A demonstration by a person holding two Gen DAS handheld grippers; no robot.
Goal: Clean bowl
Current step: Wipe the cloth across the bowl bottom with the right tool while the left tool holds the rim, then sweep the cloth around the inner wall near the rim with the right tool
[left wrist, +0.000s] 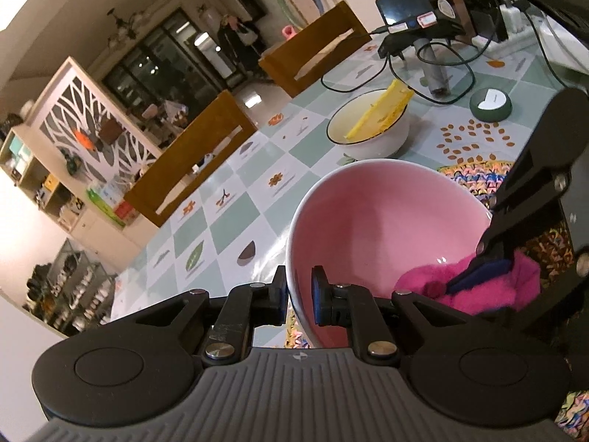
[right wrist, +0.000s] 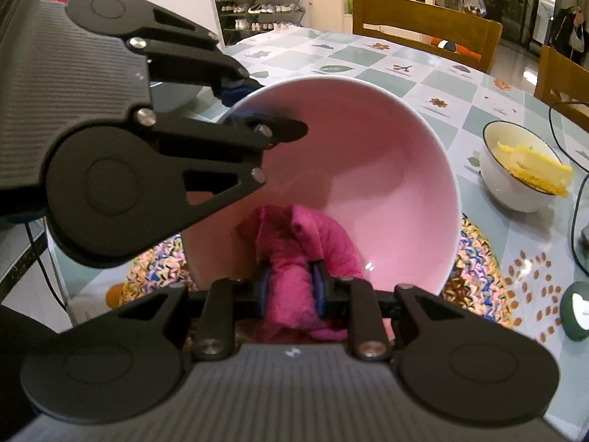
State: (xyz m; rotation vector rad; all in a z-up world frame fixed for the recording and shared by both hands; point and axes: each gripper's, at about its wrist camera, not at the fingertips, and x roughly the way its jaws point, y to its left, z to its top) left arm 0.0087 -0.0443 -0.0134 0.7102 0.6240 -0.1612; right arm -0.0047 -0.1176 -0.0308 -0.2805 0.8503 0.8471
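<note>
A pink bowl (left wrist: 383,221) (right wrist: 353,169) is tilted up on its side above a woven multicoloured mat (right wrist: 475,258). My left gripper (left wrist: 299,294) is shut on the bowl's rim, one pad outside the wall and one inside. The same gripper (right wrist: 239,105) appears in the right wrist view at the bowl's upper left edge. My right gripper (right wrist: 291,287) is shut on a magenta cloth (right wrist: 298,243), whose bunched end lies against the bowl's inner wall. In the left wrist view the right gripper (left wrist: 475,272) presses the cloth (left wrist: 489,287) into the bowl's lower right.
A white bowl (left wrist: 371,129) (right wrist: 515,180) holding a yellow sponge (left wrist: 383,110) stands further back on the checked tablecloth (left wrist: 228,213). A green round object (left wrist: 490,105) (right wrist: 578,309), cables and electronics (left wrist: 416,14) lie beyond. Wooden chairs (left wrist: 195,158) (right wrist: 423,25) line the far table edge.
</note>
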